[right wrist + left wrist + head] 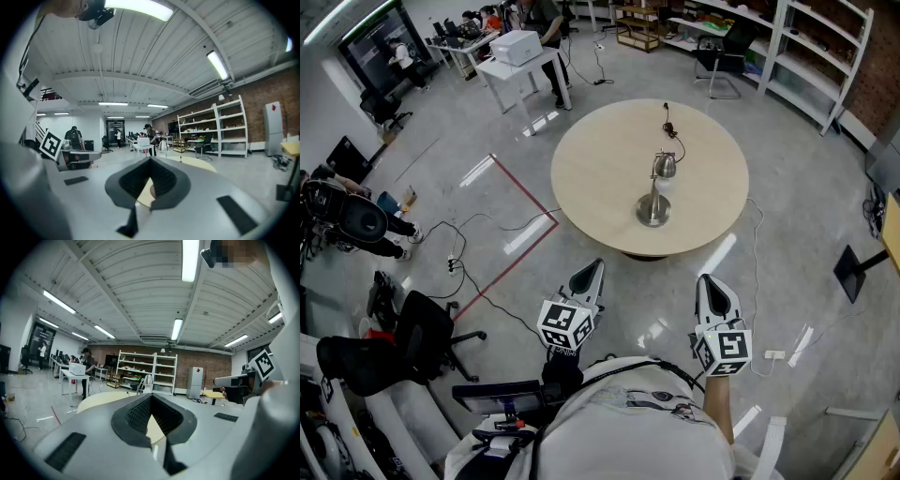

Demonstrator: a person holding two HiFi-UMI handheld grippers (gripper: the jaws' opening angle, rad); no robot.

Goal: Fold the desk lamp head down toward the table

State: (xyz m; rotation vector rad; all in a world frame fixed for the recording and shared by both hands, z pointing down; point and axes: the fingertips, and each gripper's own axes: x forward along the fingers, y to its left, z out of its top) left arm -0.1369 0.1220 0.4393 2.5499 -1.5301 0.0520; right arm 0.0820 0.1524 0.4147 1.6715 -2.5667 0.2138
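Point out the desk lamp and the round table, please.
desk lamp (652, 210): head view, on its round base.
round table (600, 178): head view, on bare tabletop left of the lamp.

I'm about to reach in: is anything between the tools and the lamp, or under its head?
Nothing visible, either way. Only floor and bare table lie between the left tool, the right tool and the lamp; its cord lies on the far side.

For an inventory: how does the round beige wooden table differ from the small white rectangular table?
The round beige wooden table looks larger than the small white rectangular table. The round one carries a silver desk lamp, the white one a white box. Both stand on grey floor.
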